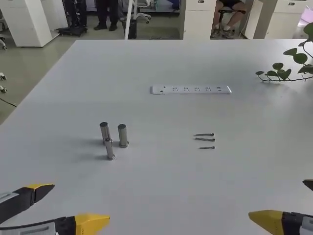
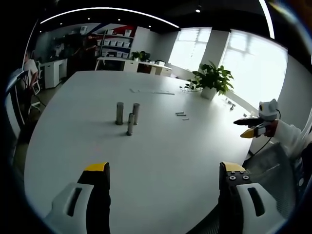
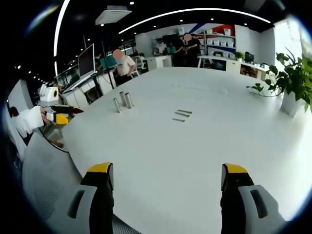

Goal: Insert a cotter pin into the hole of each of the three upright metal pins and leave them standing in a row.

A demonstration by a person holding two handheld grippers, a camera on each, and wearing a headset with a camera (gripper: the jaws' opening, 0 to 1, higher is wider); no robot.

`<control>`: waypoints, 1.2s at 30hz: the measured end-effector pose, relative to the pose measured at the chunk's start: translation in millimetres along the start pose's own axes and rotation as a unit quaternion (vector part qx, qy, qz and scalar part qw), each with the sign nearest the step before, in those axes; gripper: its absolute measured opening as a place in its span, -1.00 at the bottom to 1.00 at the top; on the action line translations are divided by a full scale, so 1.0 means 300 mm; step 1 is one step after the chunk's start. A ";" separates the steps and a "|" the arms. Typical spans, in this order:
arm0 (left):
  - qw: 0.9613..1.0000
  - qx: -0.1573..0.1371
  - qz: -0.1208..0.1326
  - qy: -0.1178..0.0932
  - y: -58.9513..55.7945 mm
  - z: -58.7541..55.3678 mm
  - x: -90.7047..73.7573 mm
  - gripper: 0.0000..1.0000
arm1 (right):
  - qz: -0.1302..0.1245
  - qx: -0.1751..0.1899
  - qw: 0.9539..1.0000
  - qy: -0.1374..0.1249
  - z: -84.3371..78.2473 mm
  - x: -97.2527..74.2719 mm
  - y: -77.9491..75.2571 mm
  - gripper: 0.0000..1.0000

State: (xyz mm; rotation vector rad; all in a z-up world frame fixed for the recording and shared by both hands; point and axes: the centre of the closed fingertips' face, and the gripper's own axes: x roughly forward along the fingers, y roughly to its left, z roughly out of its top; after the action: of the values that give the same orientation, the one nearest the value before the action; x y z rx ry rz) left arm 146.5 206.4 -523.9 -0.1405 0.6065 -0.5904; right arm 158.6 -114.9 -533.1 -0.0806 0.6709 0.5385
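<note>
Three short upright metal pins (image 1: 113, 139) stand in a tight cluster left of the table's middle, one nearer me than the other two. Three thin cotter pins (image 1: 204, 140) lie flat, side by side, to their right. My left gripper (image 1: 73, 205) is at the near left edge, open and holding nothing. My right gripper (image 1: 288, 201) is at the near right edge, also open and holding nothing. In the left gripper view the open gripper (image 2: 164, 170) faces the metal pins (image 2: 128, 116) and the cotter pins (image 2: 181, 115). In the right gripper view the open gripper (image 3: 167, 170) faces the cotter pins (image 3: 181, 115), with the metal pins (image 3: 123, 101) further left.
A white power strip (image 1: 190, 89) lies on the white table (image 1: 161, 186) beyond the pins. A potted plant (image 1: 293, 63) trails over the far right side. People, chairs and white cabinets stand past the far edge.
</note>
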 end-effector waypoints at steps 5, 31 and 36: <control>1.000 -0.005 0.006 -0.003 0.028 0.019 0.011 0.82 | -0.003 0.003 1.000 0.000 0.006 0.002 -0.006 0.79; 0.998 0.050 -0.011 0.019 0.111 0.143 0.209 0.73 | -0.025 0.030 0.999 0.004 -0.016 0.010 -0.033 0.91; 0.997 0.065 -0.008 0.028 0.138 0.154 0.260 0.68 | -0.032 0.036 0.999 0.004 -0.023 0.002 -0.045 0.90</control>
State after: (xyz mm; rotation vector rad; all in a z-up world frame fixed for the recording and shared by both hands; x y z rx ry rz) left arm 244.6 194.7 -537.1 -0.0065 0.6202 -0.6498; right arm 161.6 -128.0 -540.1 -0.0375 0.6930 0.4515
